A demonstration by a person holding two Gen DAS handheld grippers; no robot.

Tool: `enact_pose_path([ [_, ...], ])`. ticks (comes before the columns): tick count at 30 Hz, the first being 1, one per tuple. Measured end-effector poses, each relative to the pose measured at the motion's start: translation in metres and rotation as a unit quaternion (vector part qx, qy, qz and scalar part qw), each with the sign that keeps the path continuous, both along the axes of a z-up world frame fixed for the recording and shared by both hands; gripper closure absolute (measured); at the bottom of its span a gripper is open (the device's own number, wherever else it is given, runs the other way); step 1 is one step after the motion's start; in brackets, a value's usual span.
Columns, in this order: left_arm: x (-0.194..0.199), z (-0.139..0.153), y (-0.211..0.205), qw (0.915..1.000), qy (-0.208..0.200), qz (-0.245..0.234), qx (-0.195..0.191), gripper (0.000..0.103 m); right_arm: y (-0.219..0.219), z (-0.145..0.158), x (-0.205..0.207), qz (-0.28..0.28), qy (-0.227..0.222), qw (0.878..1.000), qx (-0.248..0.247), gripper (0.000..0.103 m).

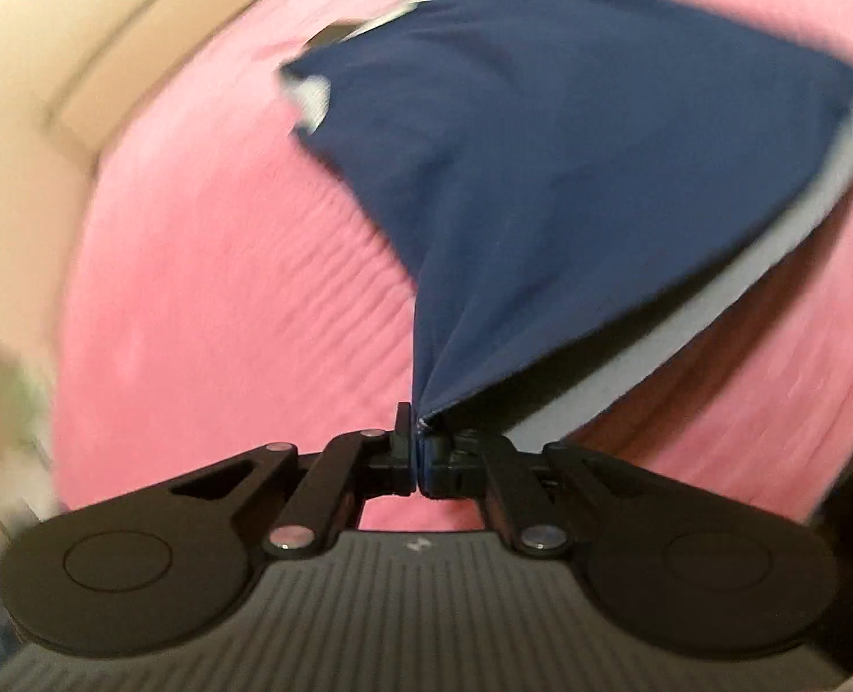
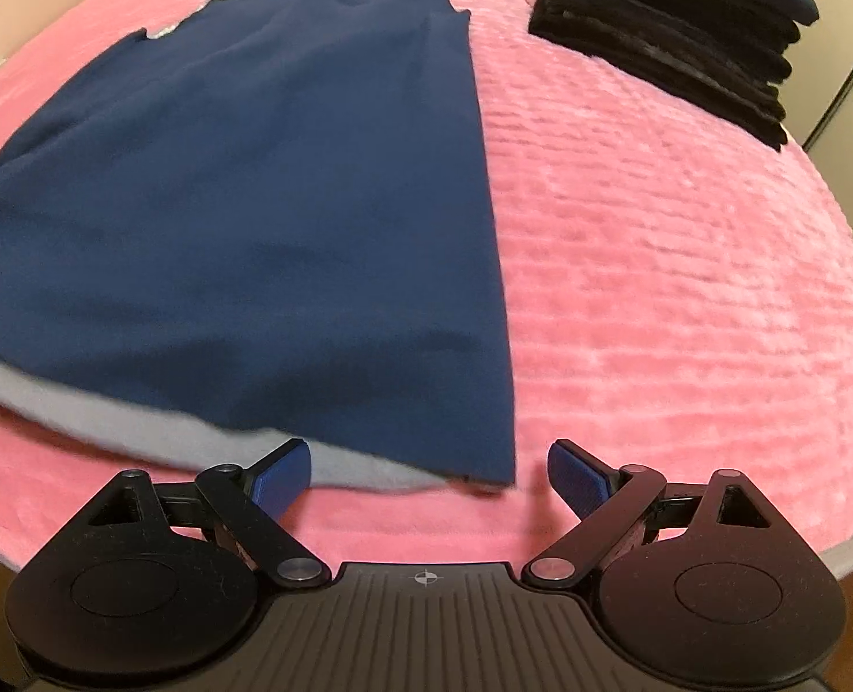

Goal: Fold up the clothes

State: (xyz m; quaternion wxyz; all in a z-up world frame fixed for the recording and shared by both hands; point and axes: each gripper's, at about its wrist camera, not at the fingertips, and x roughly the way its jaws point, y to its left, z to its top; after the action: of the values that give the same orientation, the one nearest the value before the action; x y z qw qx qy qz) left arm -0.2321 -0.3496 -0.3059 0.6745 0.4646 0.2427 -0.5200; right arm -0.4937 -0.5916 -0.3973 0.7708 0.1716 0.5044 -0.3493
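Left claw (image 1: 416,452) pinches a lifted corner of a navy sleeveless fleece garment (image 2: 265,184) lying on a pink ribbed blanket (image 2: 686,288). Right claw (image 2: 429,476) hovers spread wide at its hem.

One navy vest (image 2: 265,173), one stack of folded clothes (image 2: 674,34), one pink blanket (image 2: 686,288)

Home bedroom, pink plush bedspread (image 2: 657,242), stack of folded dark clothes (image 2: 668,29), beige wall (image 1: 17,86)
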Motion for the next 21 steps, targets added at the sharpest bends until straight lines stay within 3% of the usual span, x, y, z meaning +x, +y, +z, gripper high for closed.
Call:
enact_pose_path([
  [3,0.011,0.023,-0.005,0.9941,0.093,0.041,-0.038,0.101,0.013,0.0,0.008,0.036,-0.005,0.999,-0.02,0.011],
  [7,0.028,0.058,-0.027,0.9826,0.149,0.067,-0.088,0.102,0.025,0.011,0.023,0.04,-0.044,0.997,-0.054,0.011],
  [10,0.032,0.064,-0.032,0.9801,0.161,0.071,-0.093,0.102,0.032,0.01,0.037,0.052,-0.046,0.995,-0.067,0.011],
  [14,0.036,0.068,-0.019,0.9801,0.162,0.072,-0.088,0.101,0.048,-0.008,0.053,0.131,-0.019,0.987,-0.092,0.011],
  [16,0.04,0.058,-0.014,0.9792,0.168,0.086,-0.075,0.101,0.05,-0.014,0.05,0.155,-0.001,0.98,-0.128,0.011],
  [17,0.041,0.053,-0.011,0.9796,0.167,0.088,-0.068,0.101,0.047,-0.015,0.045,0.148,0.009,0.978,-0.149,0.011],
  [21,0.036,0.033,-0.004,0.9845,0.154,0.073,-0.041,0.101,0.012,-0.017,0.012,0.016,0.037,0.984,-0.175,0.011],
])
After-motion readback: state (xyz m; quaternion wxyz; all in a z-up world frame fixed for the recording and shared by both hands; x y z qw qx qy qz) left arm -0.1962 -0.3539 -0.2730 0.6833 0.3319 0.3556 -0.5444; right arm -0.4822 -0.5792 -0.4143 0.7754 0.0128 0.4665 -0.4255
